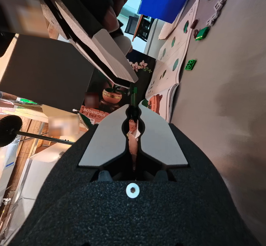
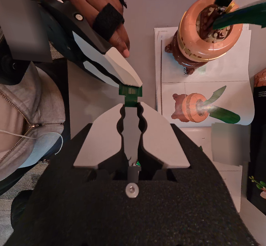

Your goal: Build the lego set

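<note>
Two claws meet tip to tip above the counter [image 2: 144, 16], each clamped on the same dark green lego piece [image 2: 130, 95]. In the right wrist view the right claw [image 2: 130, 105] is closed to a narrow gap on the piece's stem end, while the left claw [image 2: 130, 86] comes in from the upper left, a strapped hand [image 2: 103, 13] behind it, pinching the wider end. The left wrist view shows the left claw [image 1: 133, 107] nearly closed on the piece [image 1: 134, 93], seen edge-on and thin, with the right claw [image 1: 126, 84] slanting down from the upper left. Its fingers hide most of the piece, so the exact shape is hard to make out. The long axis runs from one claw to the other. The built flowerpot [image 2: 204, 37] stands on the open instruction booklet [image 2: 215, 95]; loose green bricks [image 1: 190, 64] lie beyond.
</note>
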Motion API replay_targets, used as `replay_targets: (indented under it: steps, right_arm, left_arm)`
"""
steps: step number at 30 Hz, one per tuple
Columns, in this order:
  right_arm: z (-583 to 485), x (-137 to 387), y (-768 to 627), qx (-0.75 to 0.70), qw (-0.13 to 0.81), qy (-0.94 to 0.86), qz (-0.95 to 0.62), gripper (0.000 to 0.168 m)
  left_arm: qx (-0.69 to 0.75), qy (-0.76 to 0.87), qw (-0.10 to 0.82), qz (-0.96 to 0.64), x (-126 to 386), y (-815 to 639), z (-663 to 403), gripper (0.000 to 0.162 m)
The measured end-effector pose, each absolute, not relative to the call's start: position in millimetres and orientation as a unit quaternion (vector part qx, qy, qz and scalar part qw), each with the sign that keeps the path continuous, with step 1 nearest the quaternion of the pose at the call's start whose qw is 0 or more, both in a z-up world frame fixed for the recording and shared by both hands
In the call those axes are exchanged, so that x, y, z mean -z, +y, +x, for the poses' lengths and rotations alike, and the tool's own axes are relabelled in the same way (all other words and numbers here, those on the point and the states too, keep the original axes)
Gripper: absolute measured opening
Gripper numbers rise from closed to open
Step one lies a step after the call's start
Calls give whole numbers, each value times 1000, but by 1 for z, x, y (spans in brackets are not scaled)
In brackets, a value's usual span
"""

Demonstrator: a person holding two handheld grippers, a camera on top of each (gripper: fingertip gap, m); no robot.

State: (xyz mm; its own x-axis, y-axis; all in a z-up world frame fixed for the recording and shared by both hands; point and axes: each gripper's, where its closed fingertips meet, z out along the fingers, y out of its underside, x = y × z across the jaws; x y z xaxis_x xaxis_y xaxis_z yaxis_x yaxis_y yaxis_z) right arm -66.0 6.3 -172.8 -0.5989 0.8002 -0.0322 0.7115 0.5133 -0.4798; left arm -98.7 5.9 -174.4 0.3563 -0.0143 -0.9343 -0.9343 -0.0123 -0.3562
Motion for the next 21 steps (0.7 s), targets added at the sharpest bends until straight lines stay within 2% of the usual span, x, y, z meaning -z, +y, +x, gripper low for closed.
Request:
replay_targets:
  steps: [21]
  right_arm:
    - [-69, 165, 4, -196, 78, -874, -438, 16]
  left_arm:
    - [-383, 374, 601, -594, 168, 3, -101, 5]
